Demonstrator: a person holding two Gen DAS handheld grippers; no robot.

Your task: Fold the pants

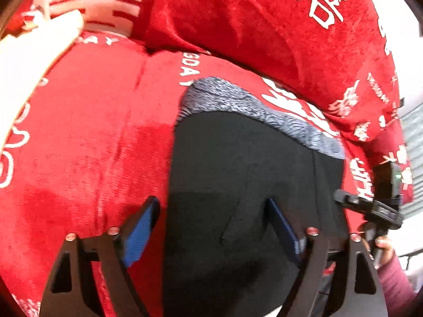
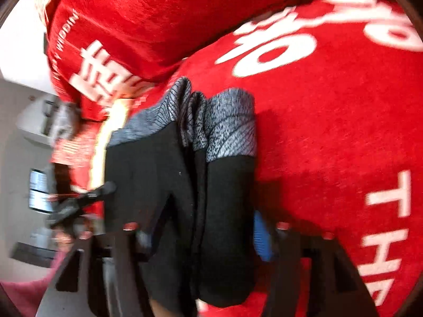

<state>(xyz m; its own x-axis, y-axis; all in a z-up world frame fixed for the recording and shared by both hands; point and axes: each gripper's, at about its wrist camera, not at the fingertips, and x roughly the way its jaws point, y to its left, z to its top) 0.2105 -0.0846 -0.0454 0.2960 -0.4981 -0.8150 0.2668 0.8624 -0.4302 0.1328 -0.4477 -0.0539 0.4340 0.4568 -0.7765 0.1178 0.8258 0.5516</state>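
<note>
Black pants, grey-cuffed, bunched on a red bedspread

Left wrist: left gripper (image 1: 214,219) fingers released, straddling the pants (image 1: 238,163) — red bedspread (image 1: 87,132) bare leftward. Right wrist: right gripper (image 2: 201,233) fingers apart around the folds (image 2: 224,198) — blurred, contact unclear.

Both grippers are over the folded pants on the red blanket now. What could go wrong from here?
1. The right gripper straddles several stacked layers of the black pants; pinching only some may undo the fold.
2. The left gripper straddles the pants' edge, so closing could catch the red blanket too.
3. The grey waistband layers sit uneven and may splay.
</note>
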